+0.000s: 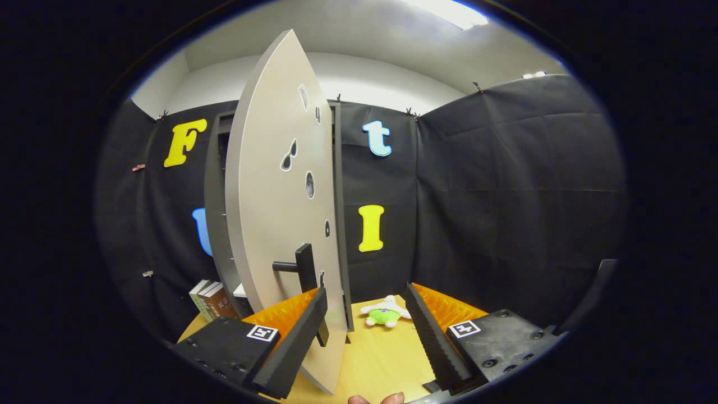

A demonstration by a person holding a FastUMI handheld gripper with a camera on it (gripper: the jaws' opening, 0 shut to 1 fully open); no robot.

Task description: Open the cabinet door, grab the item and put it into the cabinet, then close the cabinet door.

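Silver door (275, 196) swung edge-on w/ its handle (303, 269) by the left finger, gripper (364, 331) jaws wide & empty, prob. clearing way to the toy (385, 314) beyond.

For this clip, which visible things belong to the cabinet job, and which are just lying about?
Part of the job:
- cabinet door, swung partly open
- door handle, just ahead of the left finger
- cabinet behind the door
- plush toy on the table, beyond the fingers
- gripper, fingers apart, holding nothing

Lying about:
- books beside the cabinet's base
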